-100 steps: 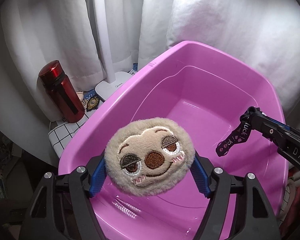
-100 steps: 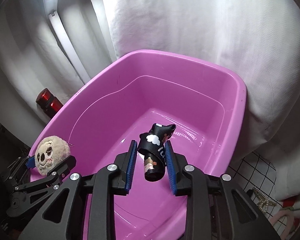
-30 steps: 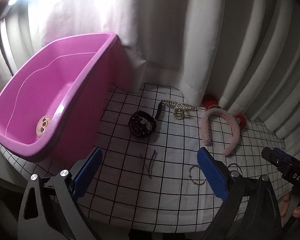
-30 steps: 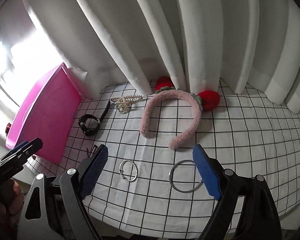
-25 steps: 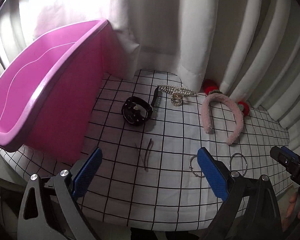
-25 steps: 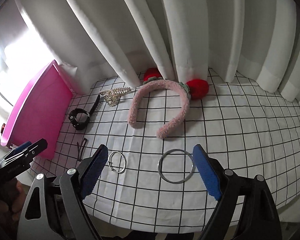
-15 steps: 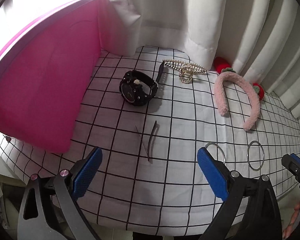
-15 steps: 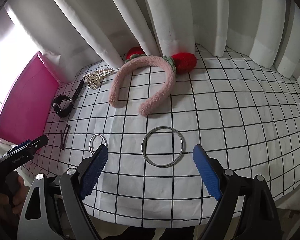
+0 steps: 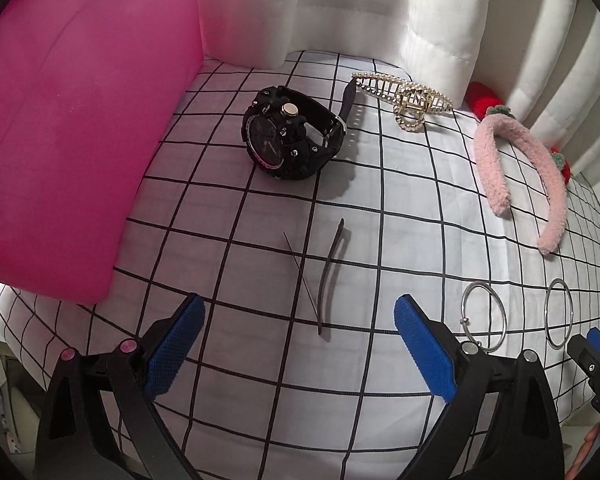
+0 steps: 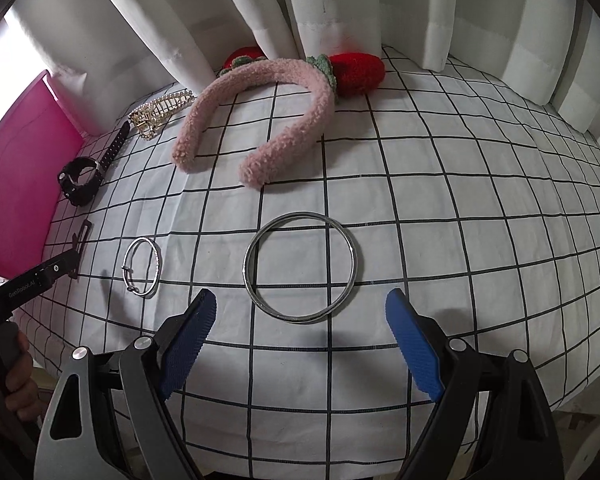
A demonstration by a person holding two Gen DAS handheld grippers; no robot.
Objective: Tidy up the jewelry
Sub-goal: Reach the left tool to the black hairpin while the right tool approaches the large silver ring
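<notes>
Pickup approach. Left claw (image 9: 300, 338) spread, empty, above hairpin (image 9: 330, 276) on worktop (image 9: 400, 208). Right claw (image 10: 300, 332) spread, empty, just short of bangle (image 10: 300, 267). Next likely: lower, straddle, pinch thin metal; bin (image 9: 71, 128) left.

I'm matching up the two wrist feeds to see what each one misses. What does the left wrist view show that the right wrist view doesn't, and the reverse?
Only the left wrist view shows the watch face and crown closely, and the black hair clip in full. Only the right wrist view shows the headband whole with both red strawberries, and the large ring lying ahead of the open right gripper. Both show the pink bin, gold claw clip, smaller bangle and checked cloth.
</notes>
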